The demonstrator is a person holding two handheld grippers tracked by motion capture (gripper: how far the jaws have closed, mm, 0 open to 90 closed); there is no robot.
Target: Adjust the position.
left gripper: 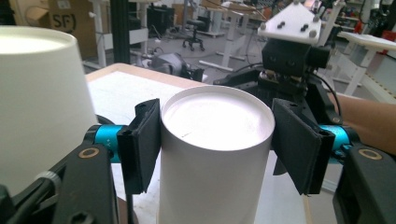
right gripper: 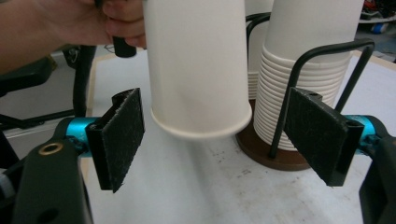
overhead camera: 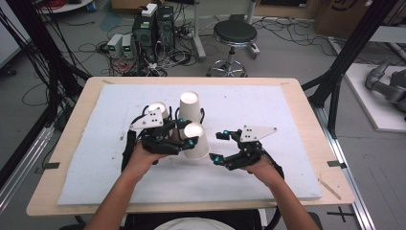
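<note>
A white paper cup [overhead camera: 196, 139] hangs bottom-up above the mat, tilted, with my left gripper [overhead camera: 187, 133] shut on its sides. In the left gripper view the cup [left gripper: 215, 121] sits between the two black pads [left gripper: 140, 144], its flat base facing the camera. My right gripper [overhead camera: 222, 146] is just right of the cup, jaws open with nothing held. In the right gripper view the cup's open rim [right gripper: 201, 126] floats between and beyond the wide-open pads [right gripper: 121, 140]. Behind it, a stack of cups [right gripper: 308, 70] stands in a black wire holder [right gripper: 275, 154].
Two upside-down cup stacks [overhead camera: 190, 108] [overhead camera: 158, 110] stand at mid-table on a white mat [overhead camera: 268, 110] over a wooden tabletop [overhead camera: 76, 124]. Beyond the far edge are a stool [overhead camera: 234, 36] and computers [overhead camera: 153, 28] with cables; black frame posts [overhead camera: 335, 91] flank the table.
</note>
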